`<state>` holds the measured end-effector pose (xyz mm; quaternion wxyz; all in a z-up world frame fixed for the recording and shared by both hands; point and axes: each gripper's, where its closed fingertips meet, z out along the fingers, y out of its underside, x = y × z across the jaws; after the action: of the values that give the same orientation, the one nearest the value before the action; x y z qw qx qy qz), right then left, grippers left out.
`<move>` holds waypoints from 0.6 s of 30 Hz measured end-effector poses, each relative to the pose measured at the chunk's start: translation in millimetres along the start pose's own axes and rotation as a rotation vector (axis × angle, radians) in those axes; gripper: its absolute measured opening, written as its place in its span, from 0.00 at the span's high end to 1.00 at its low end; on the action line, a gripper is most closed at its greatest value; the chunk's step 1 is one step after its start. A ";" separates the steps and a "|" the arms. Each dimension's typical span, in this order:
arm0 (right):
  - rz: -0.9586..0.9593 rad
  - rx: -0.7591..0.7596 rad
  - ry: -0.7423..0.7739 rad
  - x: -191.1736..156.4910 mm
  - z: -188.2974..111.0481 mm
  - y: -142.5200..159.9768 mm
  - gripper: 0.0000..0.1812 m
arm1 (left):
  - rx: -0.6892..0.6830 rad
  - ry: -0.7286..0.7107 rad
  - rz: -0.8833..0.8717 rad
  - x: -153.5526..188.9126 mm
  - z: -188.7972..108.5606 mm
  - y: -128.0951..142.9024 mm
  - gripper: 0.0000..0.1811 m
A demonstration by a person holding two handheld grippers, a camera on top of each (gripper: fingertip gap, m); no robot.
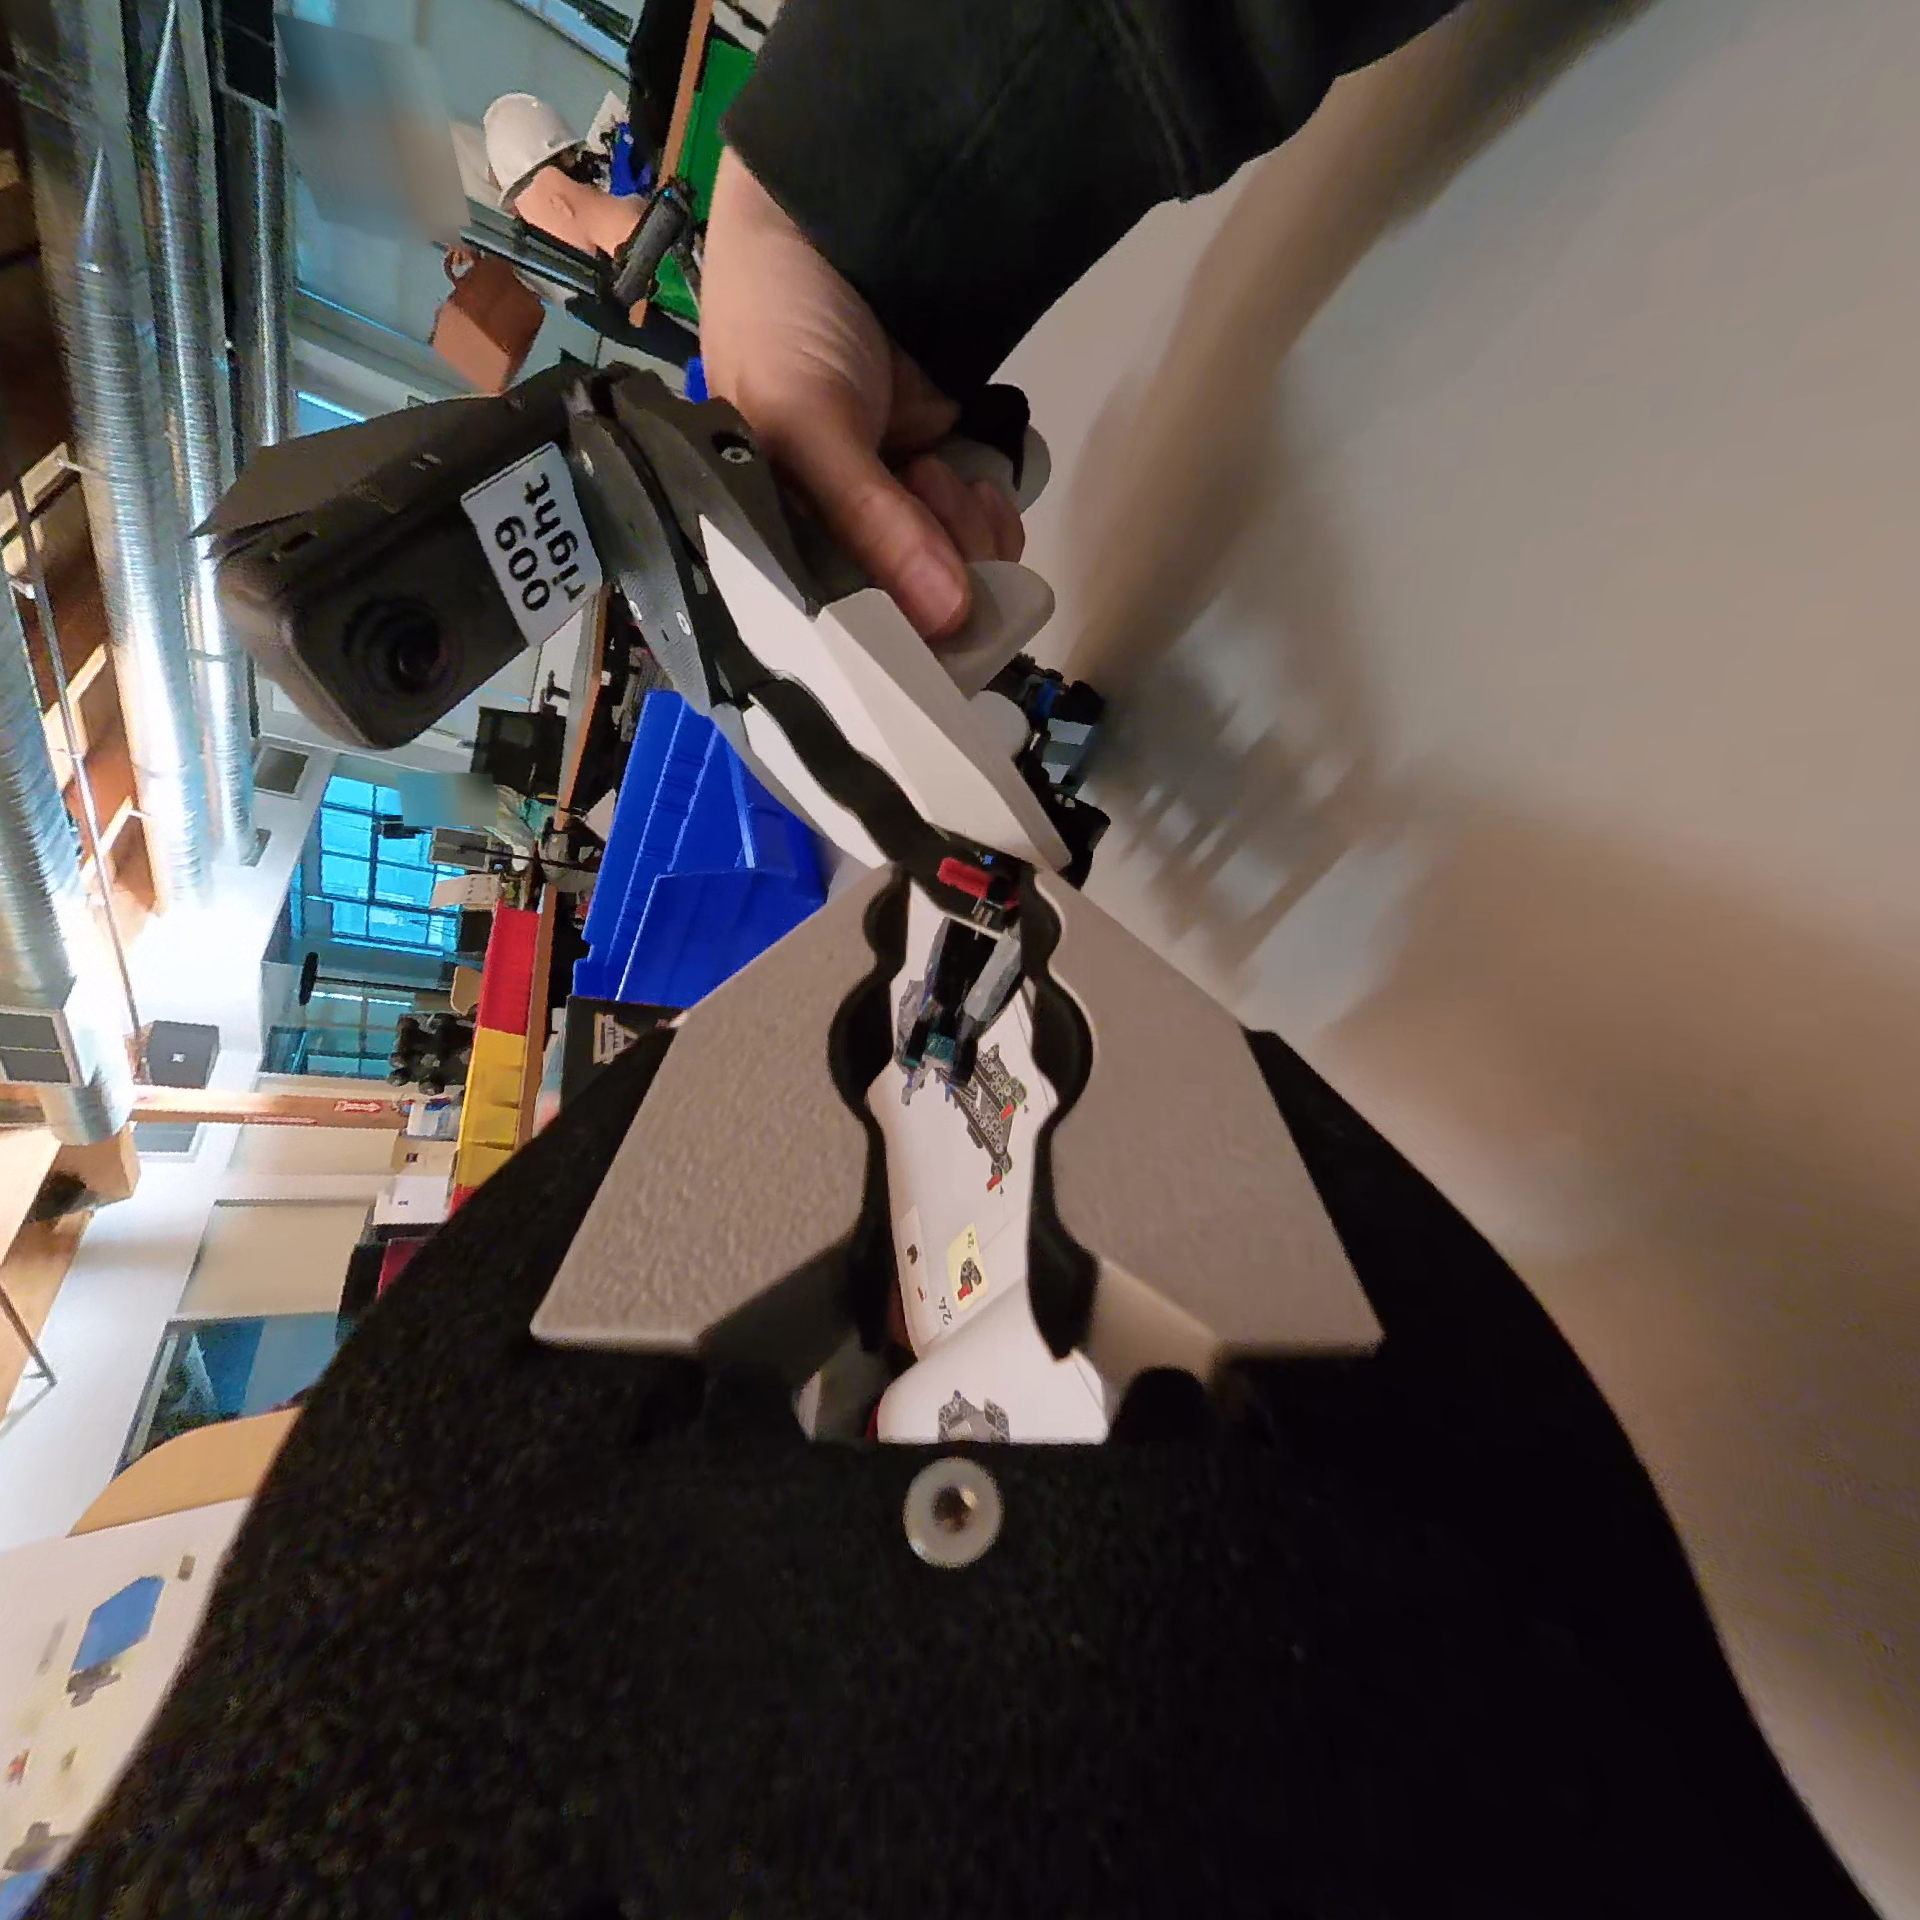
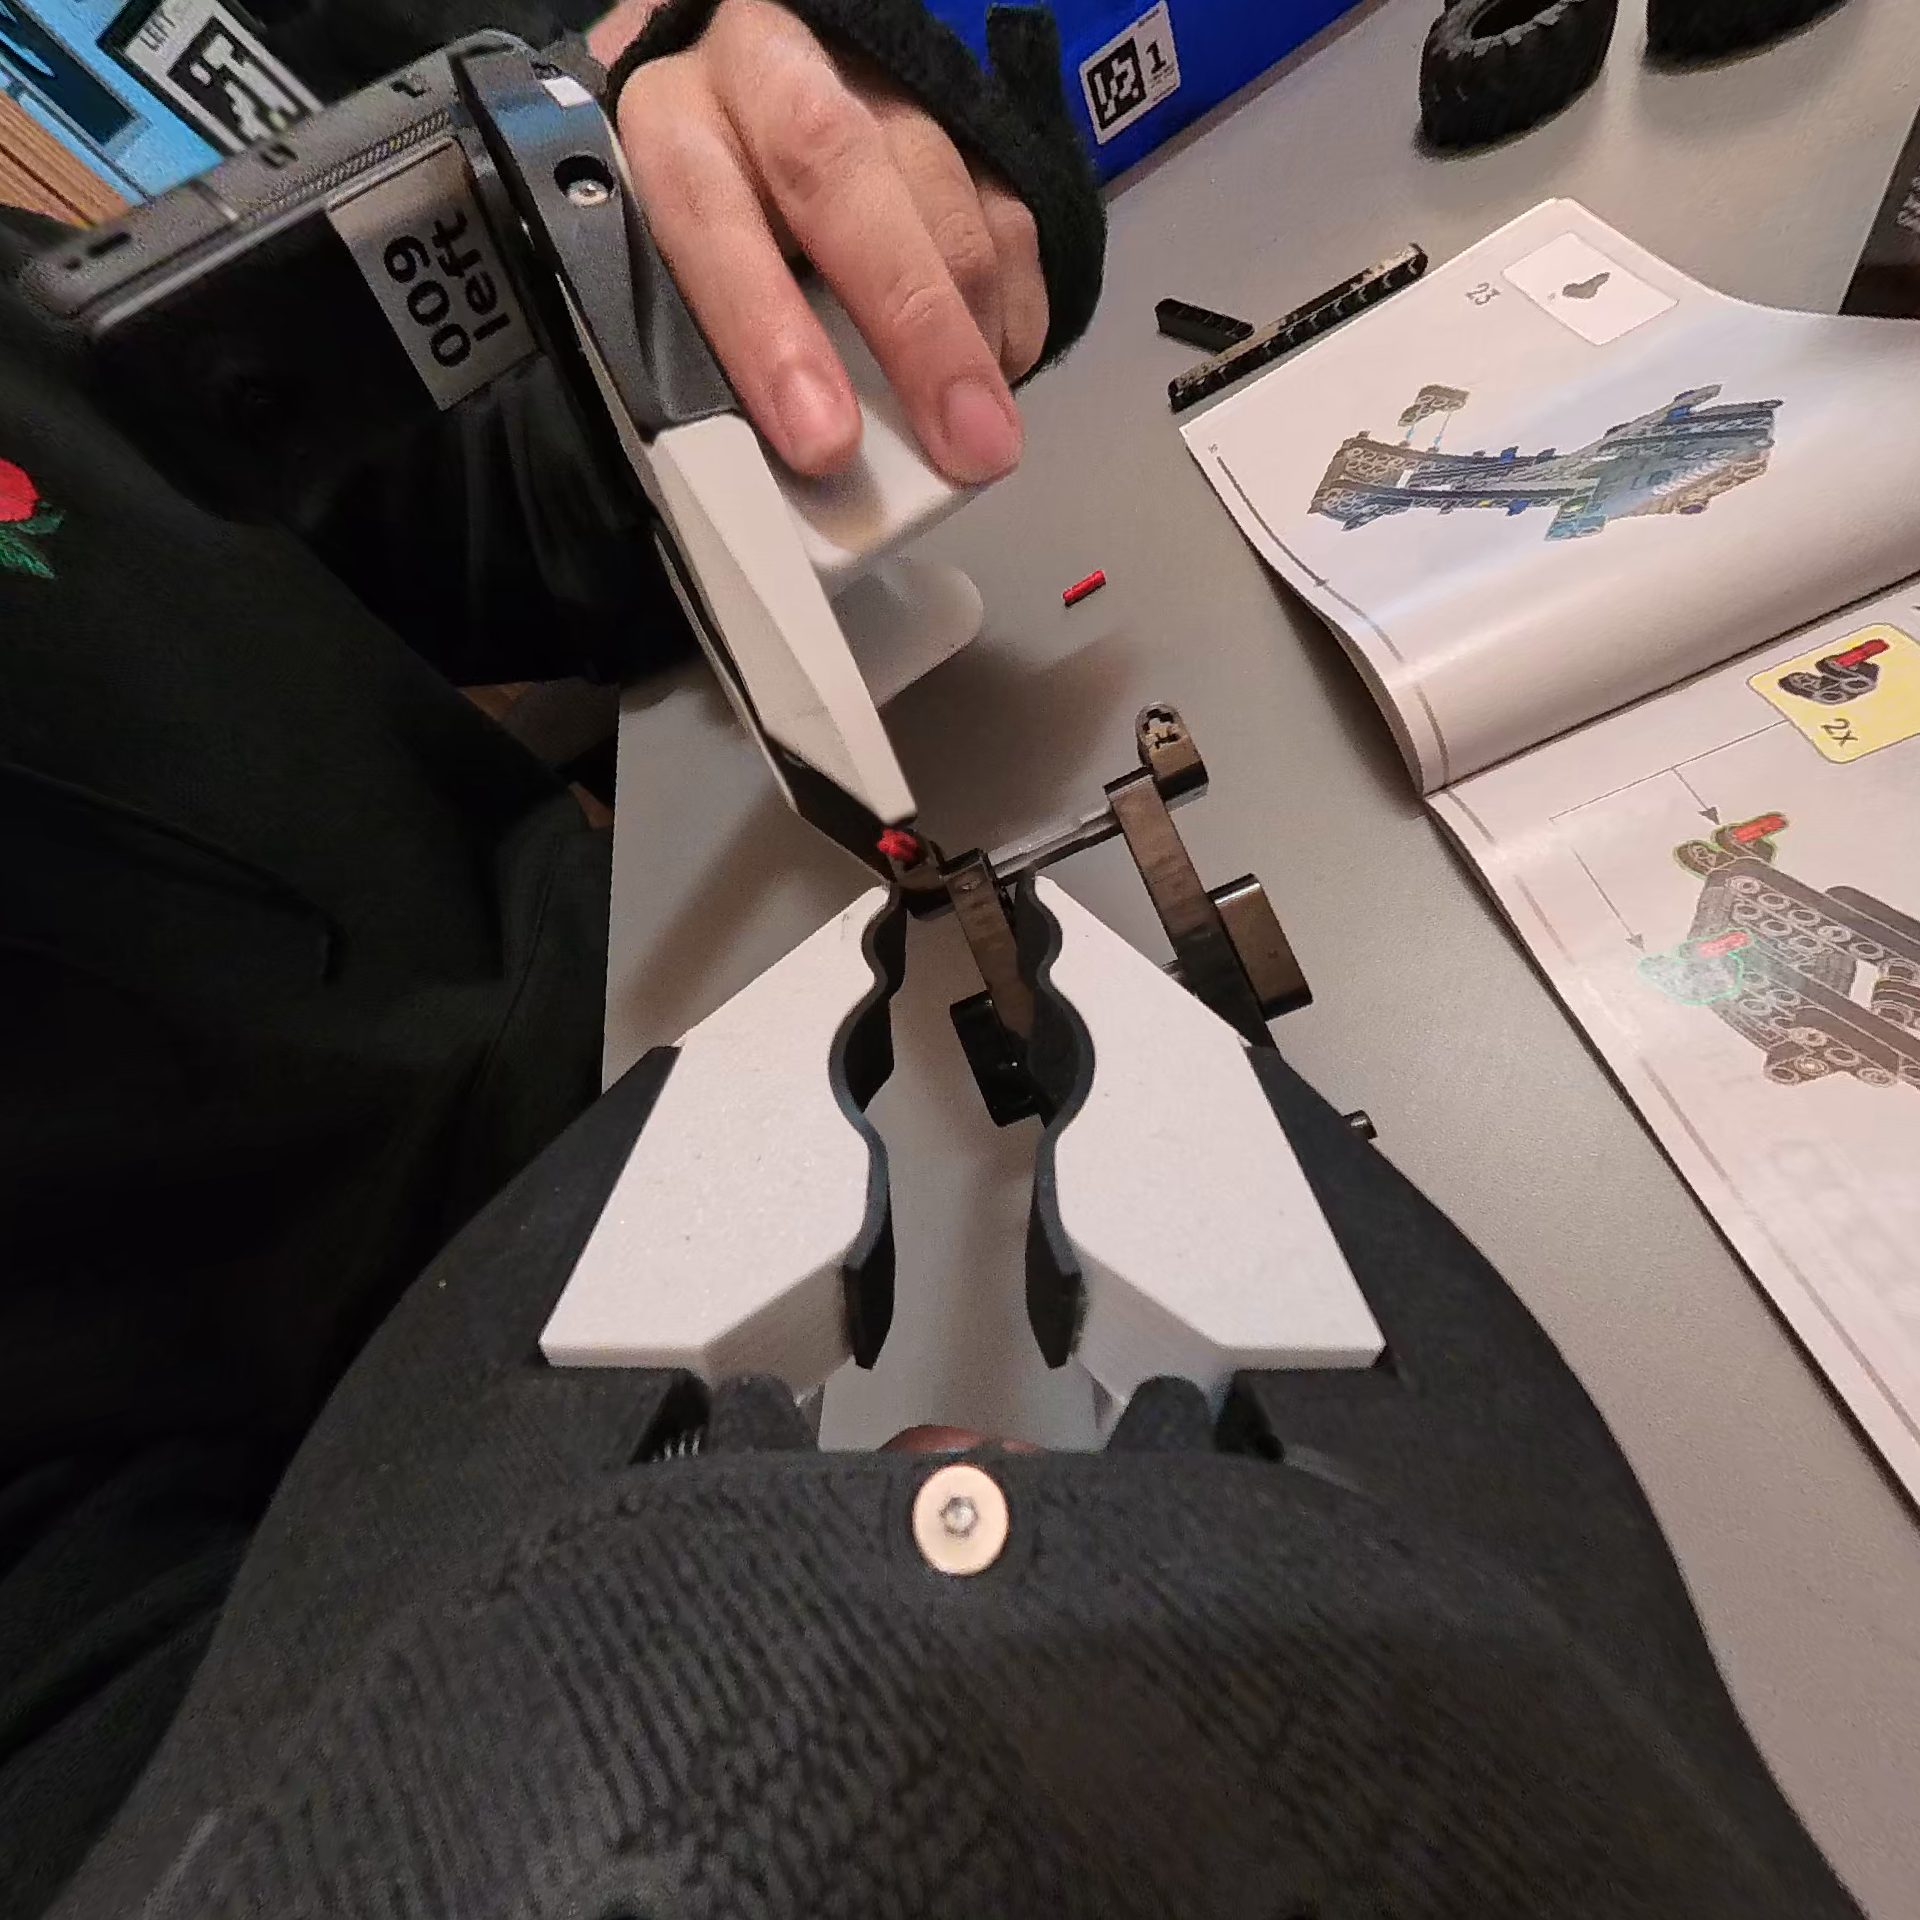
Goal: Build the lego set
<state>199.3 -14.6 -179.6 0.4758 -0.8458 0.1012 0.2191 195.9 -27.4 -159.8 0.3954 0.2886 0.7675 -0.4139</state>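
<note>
The right tool (image 2: 961, 899) is pinched shut on the black lego frame (image 2: 1174, 894), holding one thin arm of it between the tips, up off the desk (image 2: 1455, 1195). The rest of the frame sticks out past the tool and to its right. The left tool (image 2: 896, 844) comes in from the upper left and touches tips with it. It looks closed on a small red pin (image 2: 891, 842), right at the corner of the frame. I think this step is pushing the red pin into a hole in the frame. Next, the pin must line up with the hole, then get a firm push while the right tool holds steady. Farther out, a spare red pin (image 2: 1083, 587) lies on the desk. To the right is the open booklet (image 2: 1558, 582), and beyond it some black beams (image 2: 1299, 327) and tyres (image 2: 1517, 62).
</note>
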 end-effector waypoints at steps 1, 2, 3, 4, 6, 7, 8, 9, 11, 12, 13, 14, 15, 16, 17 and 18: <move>-0.001 -0.001 -0.001 -0.1 -0.1 0.2 0.90 | 0.001 0.000 0.005 0.8 0.2 -0.3 0.91; 0.002 0.007 0.000 0.4 -0.6 -0.7 0.90 | -0.001 -0.004 0.006 0.7 0.2 0.1 0.92; 0.005 0.013 0.001 0.8 -1.1 -1.6 0.90 | -0.002 -0.007 0.005 0.6 0.1 0.5 0.93; 0.003 0.012 0.000 0.5 -1.1 -1.2 0.90 | 0.001 -0.008 0.002 0.5 0.2 0.3 0.93; 0.002 0.011 -0.002 0.2 -1.3 -1.1 0.90 | 0.003 -0.011 0.011 0.6 0.0 -0.4 0.93; 0.002 0.012 -0.003 0.0 -1.5 -1.0 0.90 | 0.004 -0.012 0.018 0.7 -0.3 -0.7 0.93; 0.000 0.010 -0.006 -0.5 -1.5 -0.5 0.90 | 0.007 -0.009 0.020 1.1 -0.7 -1.1 0.94; -0.001 0.009 -0.008 -0.9 -1.5 -0.3 0.90 | 0.008 -0.007 0.020 1.2 -1.4 -1.1 0.94; 0.000 0.009 -0.010 -1.0 -1.7 -0.4 0.90 | 0.006 0.000 0.018 1.6 -2.7 -0.2 0.94; 0.000 0.008 -0.011 -1.2 -1.8 -0.2 0.90 | 0.006 0.001 0.017 1.8 -2.8 0.4 0.94; 0.001 0.007 -0.011 -1.1 -1.7 -0.3 0.90 | 0.006 0.004 0.019 2.4 -2.8 0.5 0.95; 0.002 0.008 -0.011 -0.8 -1.8 -0.4 0.90 | 0.005 0.004 0.024 2.9 -2.7 0.7 0.96; 0.003 0.011 -0.011 -0.8 -2.1 -0.8 0.90 | 0.002 0.000 0.028 2.5 -2.7 0.8 0.96; 0.004 0.015 -0.012 -0.7 -2.5 -1.2 0.90 | 0.001 -0.003 0.031 2.4 -2.7 0.9 0.96; 0.004 0.018 -0.011 -0.4 -2.8 -1.7 0.90 | -0.001 -0.002 0.032 2.7 -2.5 1.1 0.97; 0.005 0.020 -0.011 -0.4 -3.0 -1.8 0.90 | 0.000 -0.004 0.034 3.1 -2.4 1.2 0.98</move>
<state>200.5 -16.2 -176.6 0.4843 -0.8395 0.1031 0.2240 194.3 -24.4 -162.0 0.4039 0.3008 0.7618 -0.4075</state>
